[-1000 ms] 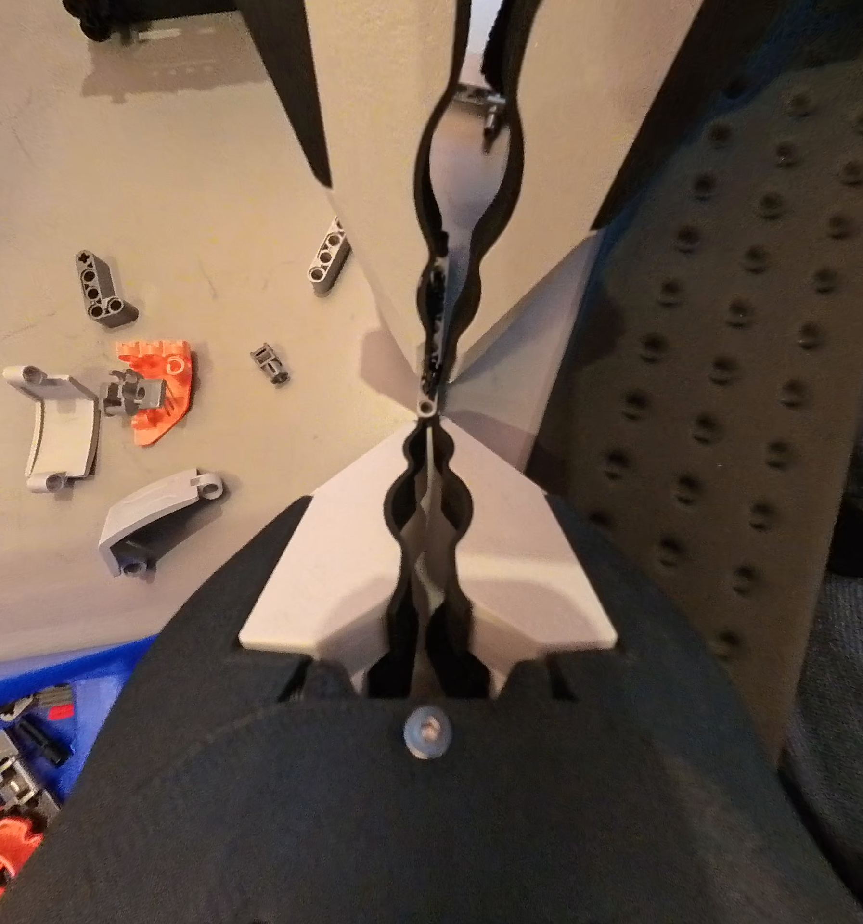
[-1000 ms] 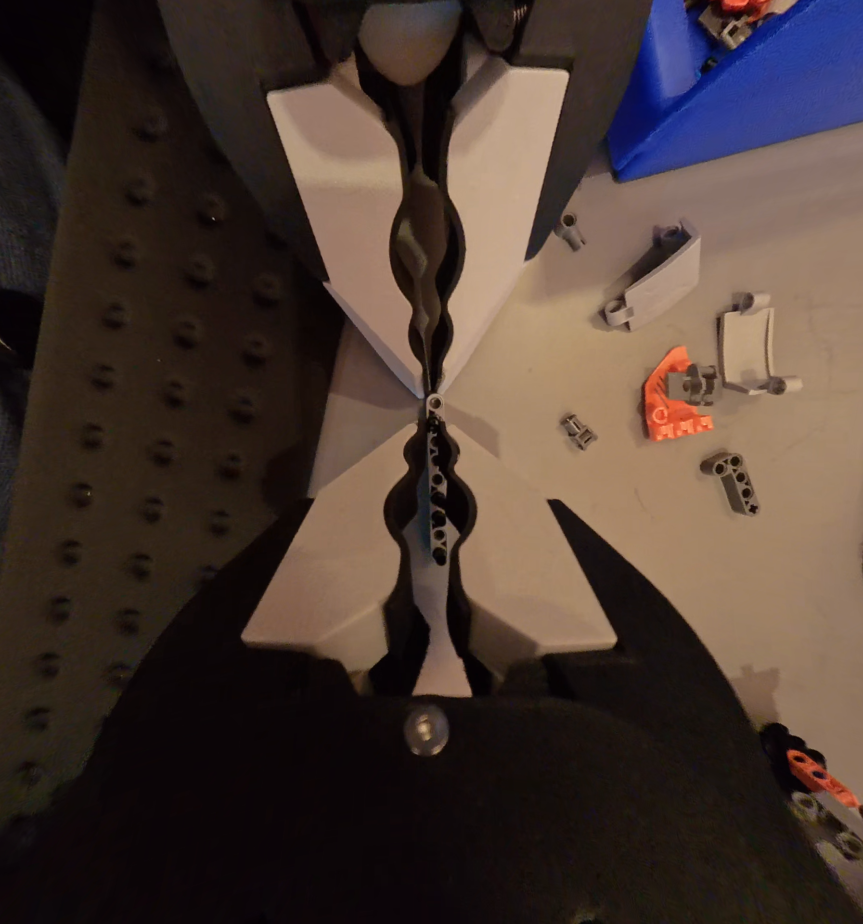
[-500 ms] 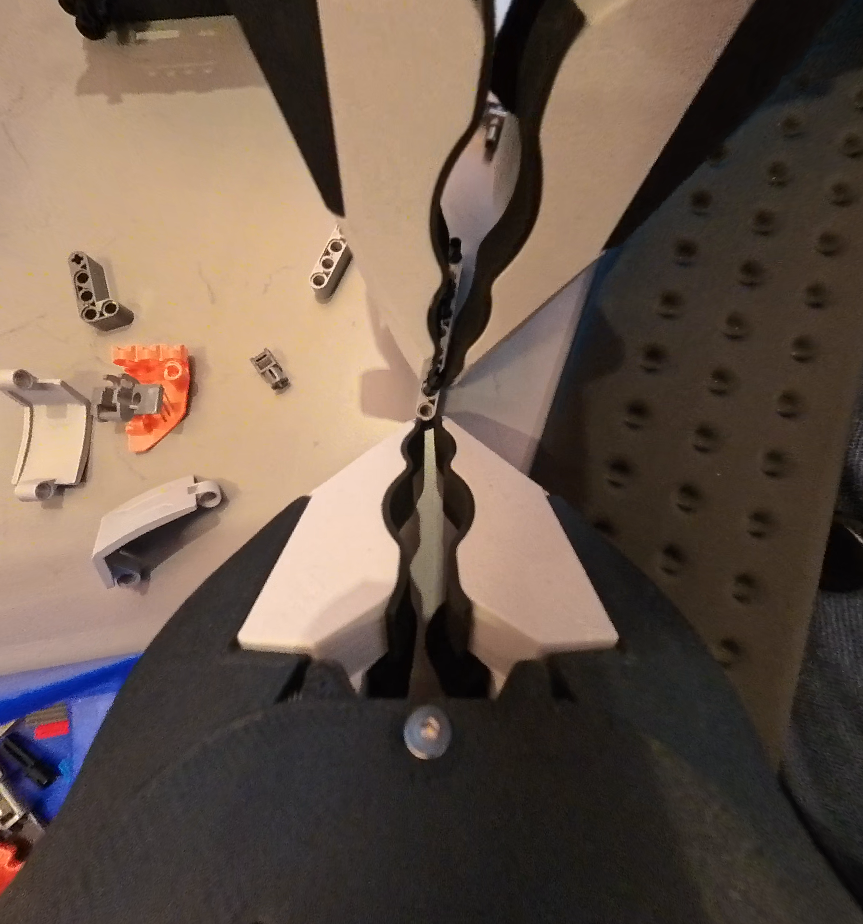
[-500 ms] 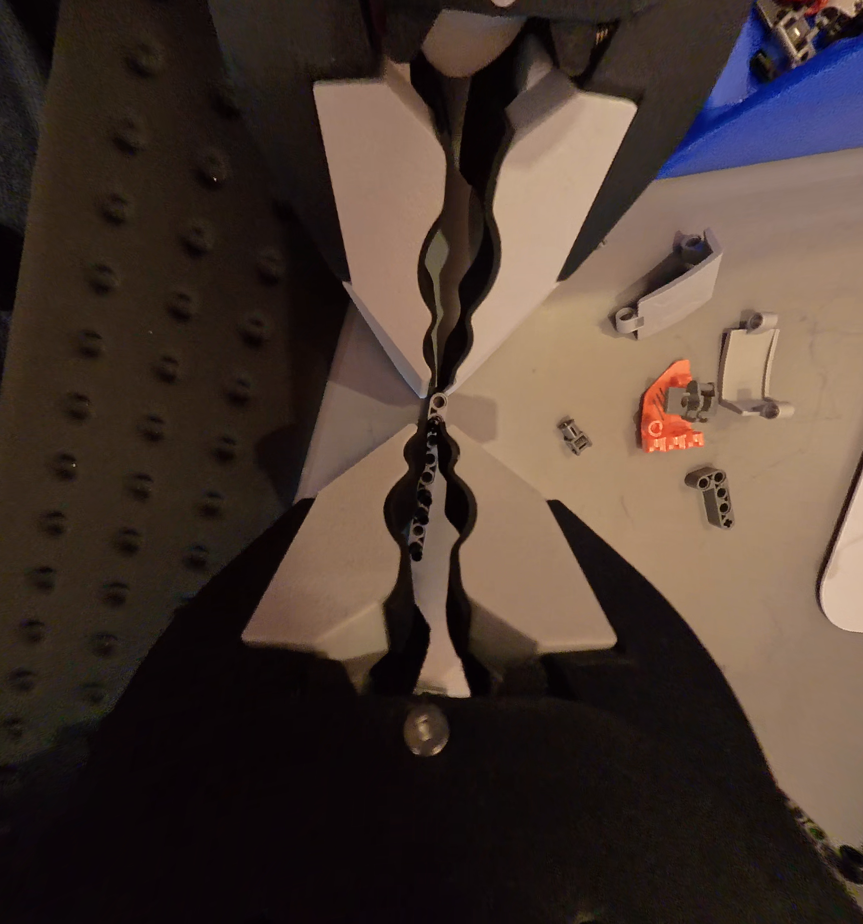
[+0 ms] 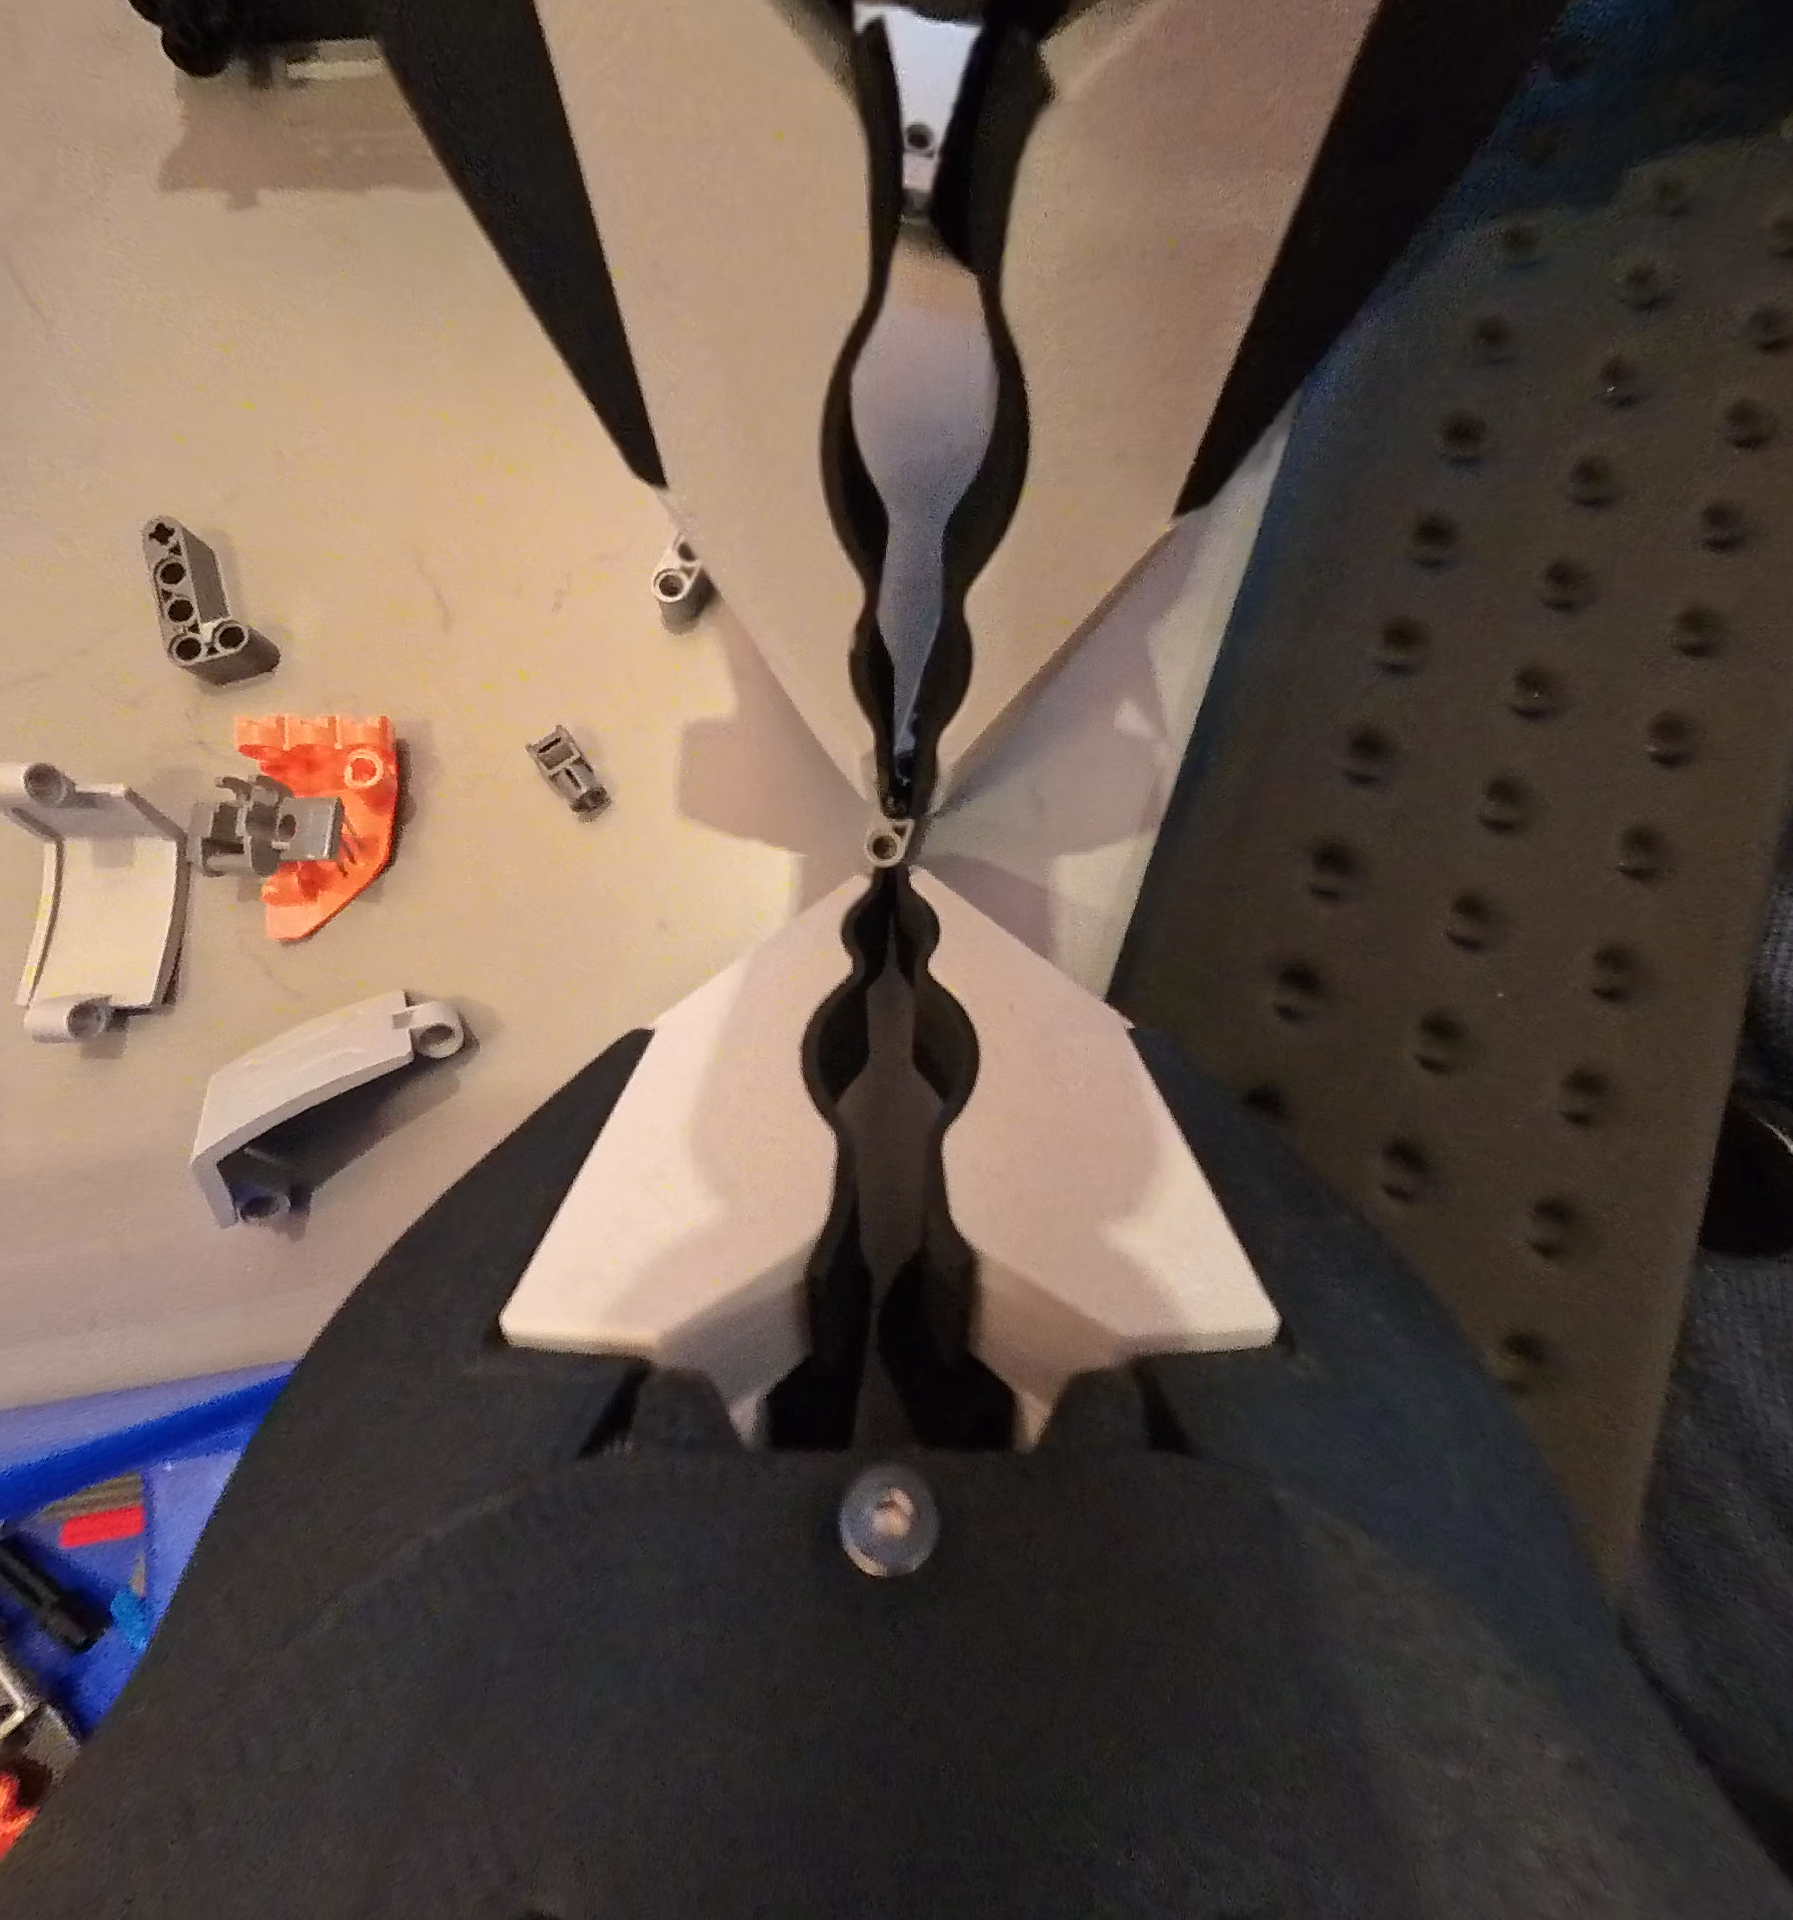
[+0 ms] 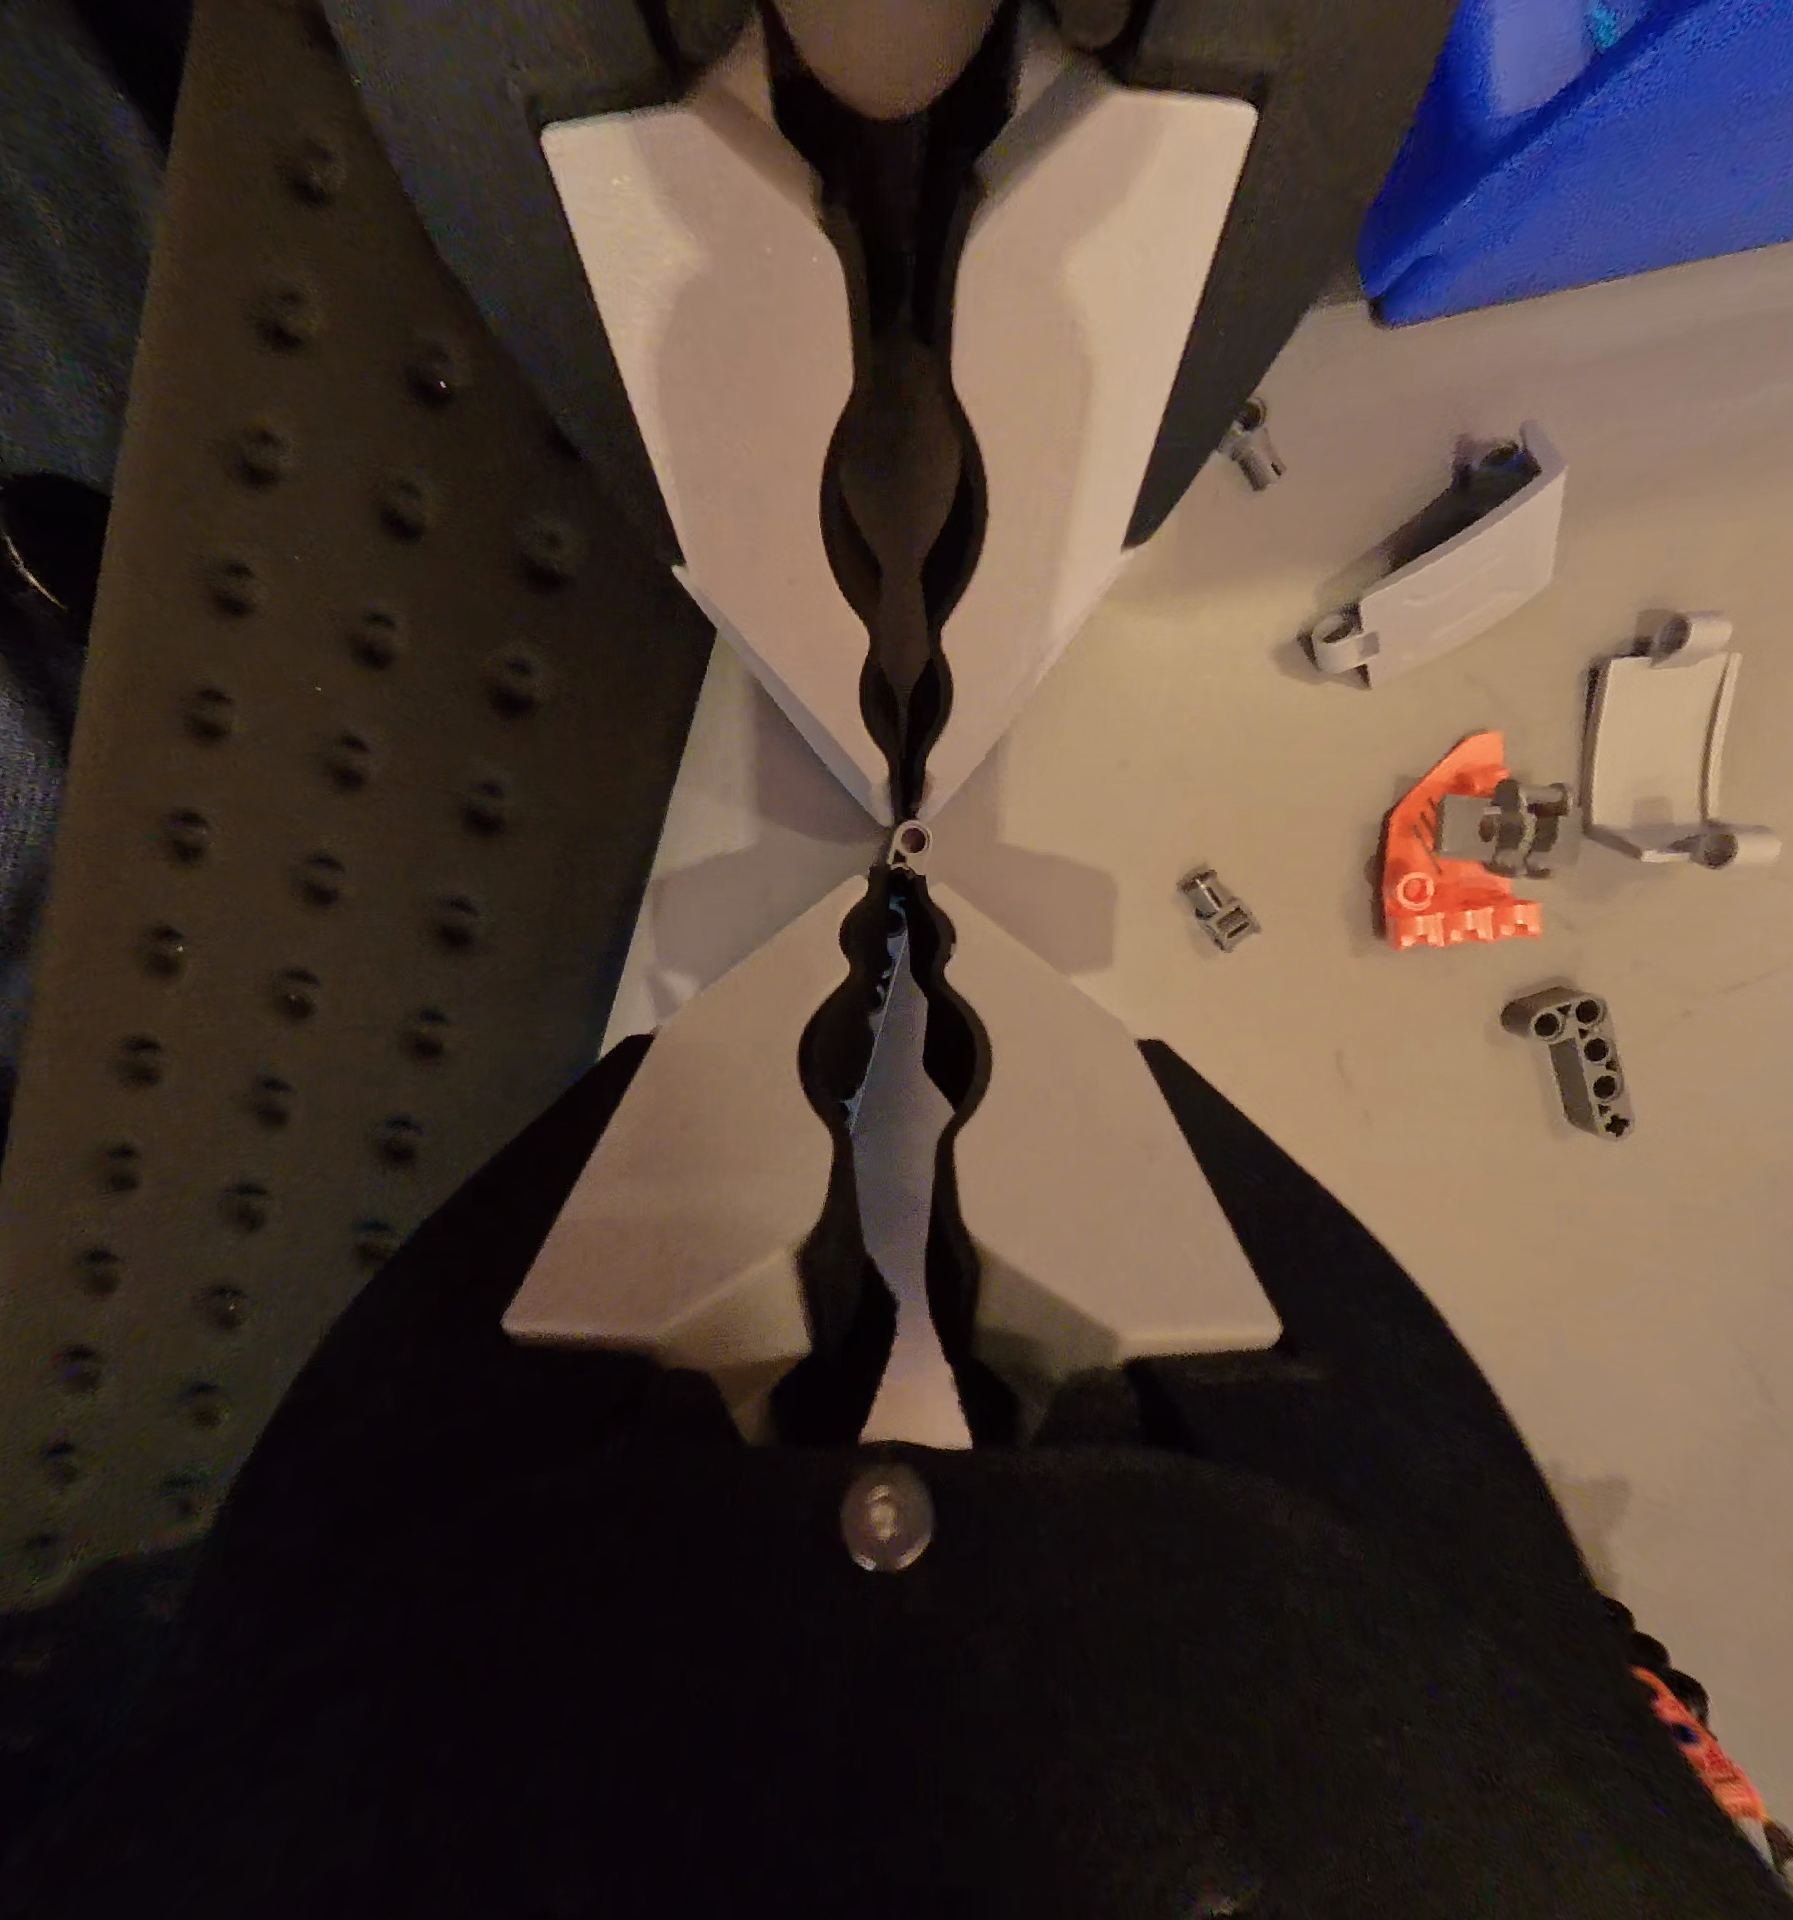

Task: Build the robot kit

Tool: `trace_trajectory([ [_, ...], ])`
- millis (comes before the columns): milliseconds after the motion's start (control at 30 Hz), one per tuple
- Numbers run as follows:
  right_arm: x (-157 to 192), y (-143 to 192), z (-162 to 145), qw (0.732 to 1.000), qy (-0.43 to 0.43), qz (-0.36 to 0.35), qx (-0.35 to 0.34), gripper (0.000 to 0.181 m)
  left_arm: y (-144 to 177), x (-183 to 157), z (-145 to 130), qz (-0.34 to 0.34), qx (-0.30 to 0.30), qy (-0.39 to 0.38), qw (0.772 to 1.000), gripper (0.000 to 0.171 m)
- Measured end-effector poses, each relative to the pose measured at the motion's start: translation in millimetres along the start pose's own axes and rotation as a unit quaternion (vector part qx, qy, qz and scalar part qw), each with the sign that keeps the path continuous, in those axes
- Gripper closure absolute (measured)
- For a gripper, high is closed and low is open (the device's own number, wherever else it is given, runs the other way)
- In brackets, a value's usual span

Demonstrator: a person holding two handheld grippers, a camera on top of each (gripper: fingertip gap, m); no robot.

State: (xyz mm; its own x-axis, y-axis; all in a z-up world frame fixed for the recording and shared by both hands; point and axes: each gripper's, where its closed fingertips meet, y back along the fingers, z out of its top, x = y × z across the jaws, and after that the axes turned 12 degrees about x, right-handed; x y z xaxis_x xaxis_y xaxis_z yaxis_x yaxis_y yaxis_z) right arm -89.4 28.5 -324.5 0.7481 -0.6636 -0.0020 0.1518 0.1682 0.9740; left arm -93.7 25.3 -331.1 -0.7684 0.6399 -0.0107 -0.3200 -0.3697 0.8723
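The left tool (image 5: 890, 868) and the right tool (image 6: 907, 873) meet tip to tip above the desk (image 5: 372, 343), each with its fingers pressed together, and between the four tips sits a small grey beam piece (image 5: 890, 840) seen end-on, its round hole facing the camera. In the right wrist view the same piece (image 6: 911, 840) shows at the tip of the right tool, with a thin dark holed part running back from it between the closed fingers; both tools appear clenched on this little assembly, the left on the grey end and the right on the dark length. Beside the tools, on the desk, lie loose building parts: a dark grey bent beam (image 5: 196, 603), an orange toothed piece (image 5: 326, 821) with a grey connector clipped to it, a pale curved panel (image 5: 92, 904), a second grey curved panel (image 5: 310, 1101), a small dark connector (image 5: 568, 769), and a short grey beam (image 5: 679, 592) partly hidden by the right tool's finger. A blue bin (image 5: 61, 1475) holding more parts stands at the lower left corner of the left wrist view. A dark studded mat (image 5: 1557, 727) lies along the desk's edge, just beside both tools.
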Motion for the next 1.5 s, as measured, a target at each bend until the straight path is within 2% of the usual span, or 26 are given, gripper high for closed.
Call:
trace_trajectory([
  [167,-0.3,0.0,0.2,0.999,-0.019,0.027,-0.014,0.181,0.2,-0.2,0.5,-0.012,-0.002,0.007,1.000,0.171],
  [400,3.6,6.4,8.0,0.998,-0.027,0.022,-0.051,0.180,-0.3,-0.5,2.9,-0.016,-0.006,0.008,1.000,0.151],
  [533,4.2,10.5,9.8,0.996,-0.040,0.031,-0.077,0.180,-1.1,-5.1,5.7,-0.006,-0.006,-0.018,1.000,0.164],
  [633,3.9,12.3,9.2,0.994,-0.052,0.035,-0.092,0.180,-0.4,-5.7,7.4,0.003,-0.009,-0.027,1.000,0.166],
  [800,0.3,29.4,9.2,0.984,-0.095,0.049,-0.141,0.165,5.5,-2.2,13.6,0.046,-0.027,-0.050,0.997,0.167],
  [933,-0.7,39.4,6.0,0.967,-0.147,0.096,-0.184,0.153,9.8,-0.9,19.6,0.100,-0.033,-0.088,0.991,0.167],
  [1200,4.3,38.4,-2.2,0.954,-0.176,0.134,-0.201,0.162,26.8,2.9,34.1,0.172,-0.068,-0.124,0.975,0.167],
  [1300,7.0,48.4,2.2,0.941,-0.183,0.161,-0.234,0.155,32.2,3.4,37.1,0.197,-0.077,-0.137,0.968,0.167],
  [1500,6.6,52.7,7.5,0.922,-0.205,0.193,-0.264,0.155,38.2,3.0,41.3,0.235,-0.083,-0.160,0.955,0.167],
])
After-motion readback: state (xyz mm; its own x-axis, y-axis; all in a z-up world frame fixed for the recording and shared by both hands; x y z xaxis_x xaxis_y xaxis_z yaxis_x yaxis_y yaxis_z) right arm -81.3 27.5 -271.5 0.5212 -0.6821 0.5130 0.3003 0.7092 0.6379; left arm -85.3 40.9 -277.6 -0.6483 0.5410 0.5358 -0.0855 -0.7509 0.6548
